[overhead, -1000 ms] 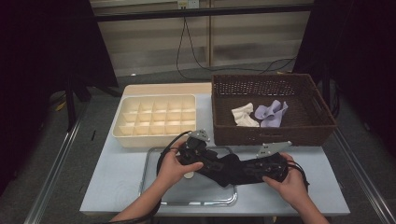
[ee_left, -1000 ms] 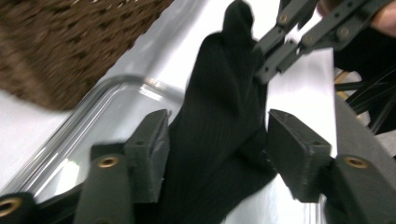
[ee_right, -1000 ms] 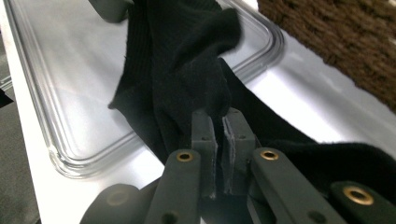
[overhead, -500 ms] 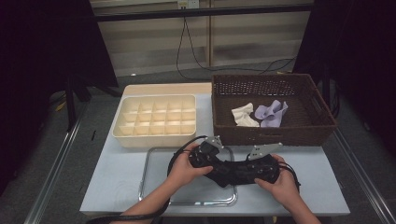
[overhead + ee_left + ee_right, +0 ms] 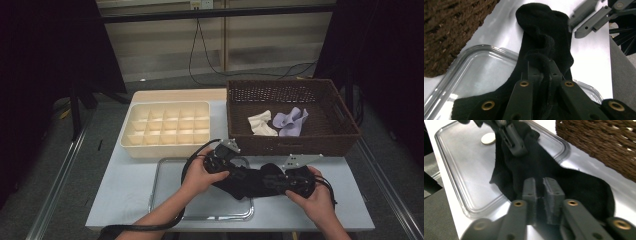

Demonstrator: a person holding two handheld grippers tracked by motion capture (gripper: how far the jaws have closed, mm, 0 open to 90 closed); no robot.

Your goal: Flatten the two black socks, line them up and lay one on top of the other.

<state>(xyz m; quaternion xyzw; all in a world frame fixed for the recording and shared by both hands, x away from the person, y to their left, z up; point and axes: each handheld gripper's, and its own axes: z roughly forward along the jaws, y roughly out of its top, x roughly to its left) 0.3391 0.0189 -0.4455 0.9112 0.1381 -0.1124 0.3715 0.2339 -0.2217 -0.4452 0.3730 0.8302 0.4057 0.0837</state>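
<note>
A black sock stretches between my two grippers over the right end of a clear tray. My left gripper is shut on one end of it; in the left gripper view its jaws have just closed on a fold of the sock. My right gripper is shut on the other end. In the right gripper view its jaws have just closed again, almost together, with the sock pinched between them. A hand holds each gripper.
A brown wicker basket at the back right holds a white sock and a lavender sock. A cream divided box sits at the back left. A small white disc lies in the tray.
The left gripper has closed on the sock. The right hand shifted left toward it, then back right, and the sock is now pulled out between the two grippers.
</note>
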